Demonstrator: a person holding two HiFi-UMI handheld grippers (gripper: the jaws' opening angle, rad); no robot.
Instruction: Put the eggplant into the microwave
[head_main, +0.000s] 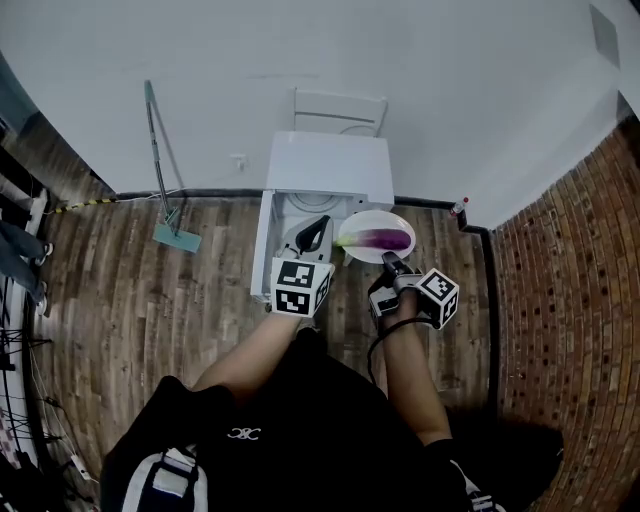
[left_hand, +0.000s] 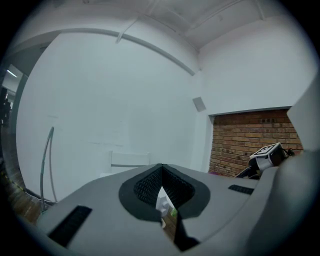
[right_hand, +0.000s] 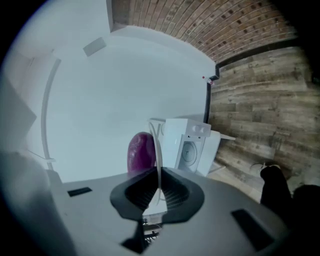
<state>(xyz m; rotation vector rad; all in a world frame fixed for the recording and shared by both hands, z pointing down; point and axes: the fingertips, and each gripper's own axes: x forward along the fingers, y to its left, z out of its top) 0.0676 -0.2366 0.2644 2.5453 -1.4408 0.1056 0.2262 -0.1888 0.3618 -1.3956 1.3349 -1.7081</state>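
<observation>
In the head view a white microwave stands on the wooden floor by the wall, its front facing me. A purple eggplant with a green end lies on a white plate held just right of the microwave's front. My right gripper is shut on the plate's near rim. In the right gripper view the thin rim runs between the pads and the eggplant rises behind it. My left gripper hovers at the microwave's front. Its tips meet with nothing between them.
A mop leans on the white wall at the left. A white chair stands behind the microwave. A brick wall closes the right side, with a small bottle at its foot.
</observation>
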